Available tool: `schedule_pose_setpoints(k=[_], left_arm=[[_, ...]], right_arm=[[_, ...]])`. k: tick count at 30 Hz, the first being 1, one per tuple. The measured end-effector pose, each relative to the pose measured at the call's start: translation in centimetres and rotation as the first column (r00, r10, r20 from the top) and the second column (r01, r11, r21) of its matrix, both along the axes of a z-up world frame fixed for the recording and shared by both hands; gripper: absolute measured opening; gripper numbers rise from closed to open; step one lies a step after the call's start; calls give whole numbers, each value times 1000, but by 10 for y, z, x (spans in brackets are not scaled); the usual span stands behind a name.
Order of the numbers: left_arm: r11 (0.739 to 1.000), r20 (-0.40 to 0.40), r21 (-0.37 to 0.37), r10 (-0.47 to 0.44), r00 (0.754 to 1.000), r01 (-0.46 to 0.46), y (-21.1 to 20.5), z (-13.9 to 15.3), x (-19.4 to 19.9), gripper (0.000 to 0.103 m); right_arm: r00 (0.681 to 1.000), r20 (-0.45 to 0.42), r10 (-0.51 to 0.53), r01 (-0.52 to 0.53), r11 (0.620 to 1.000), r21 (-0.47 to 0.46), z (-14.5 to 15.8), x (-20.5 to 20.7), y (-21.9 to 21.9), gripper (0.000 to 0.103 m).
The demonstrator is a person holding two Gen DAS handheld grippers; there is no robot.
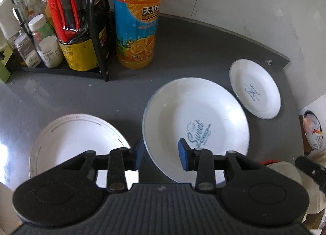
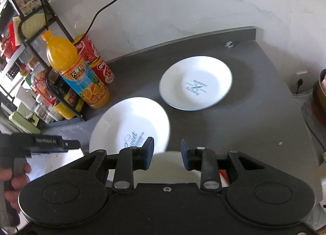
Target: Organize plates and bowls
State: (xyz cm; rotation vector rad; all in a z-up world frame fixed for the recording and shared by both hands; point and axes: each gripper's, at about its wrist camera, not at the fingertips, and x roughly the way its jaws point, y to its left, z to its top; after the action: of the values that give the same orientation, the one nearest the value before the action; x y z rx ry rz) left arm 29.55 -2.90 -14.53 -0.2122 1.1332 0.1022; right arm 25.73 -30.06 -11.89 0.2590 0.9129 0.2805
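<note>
Three white plates lie on the dark grey counter (image 1: 183, 55) in the left wrist view: a plain one with a thin ring line (image 1: 77, 139) at lower left, a large plate printed "Sweet" (image 1: 195, 112) in the middle, and a small plate with blue lettering (image 1: 254, 90) near the far right corner, each apart from the others. The left gripper (image 1: 162, 154) hangs with its fingers spread and holding nothing, straddling the near-left rim of the large plate; whether a pad touches the rim cannot be told. An orange juice bottle (image 1: 136, 23) and a black wire rack of sauce bottles (image 1: 81, 37) stand behind. In the right wrist view, the right gripper (image 2: 167, 154) is likewise released and empty, poised above the near edge of the large plate (image 2: 130, 125), with the small plate (image 2: 195, 83) beyond it and red cans (image 2: 91, 55) behind the juice bottle. A hand (image 2: 14, 182) grips the left tool at the left edge. Step in hand, by judgement: approach to the large plate, no stacking yet done. The next move likely calls for lowering one pad under the rim, closing firmly on the thin edge, and lifting level to set plate on plate.
</note>
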Motion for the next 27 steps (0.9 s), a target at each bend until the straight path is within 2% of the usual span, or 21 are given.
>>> schedule_pose_setpoints(k=[3, 11, 20, 27], left_arm=[[1000, -13, -5, -19, 1000, 19, 10, -6, 8, 40], [999, -63, -18, -46, 997, 45, 30, -29, 30, 41], [998, -93, -16, -65, 994, 64, 40, -48, 50, 41], [999, -108, -20, -51, 993, 49, 43, -63, 59, 41]], right_arm=[[1000, -17, -15, 15, 1000, 3, -2, 12, 14, 41], [996, -90, 1, -3, 1000, -15, -16, 43, 43, 41], [978, -200, 60, -81, 992, -97, -43, 79, 60, 42], [959, -283, 25, -72, 985, -157, -63, 98, 60, 41]])
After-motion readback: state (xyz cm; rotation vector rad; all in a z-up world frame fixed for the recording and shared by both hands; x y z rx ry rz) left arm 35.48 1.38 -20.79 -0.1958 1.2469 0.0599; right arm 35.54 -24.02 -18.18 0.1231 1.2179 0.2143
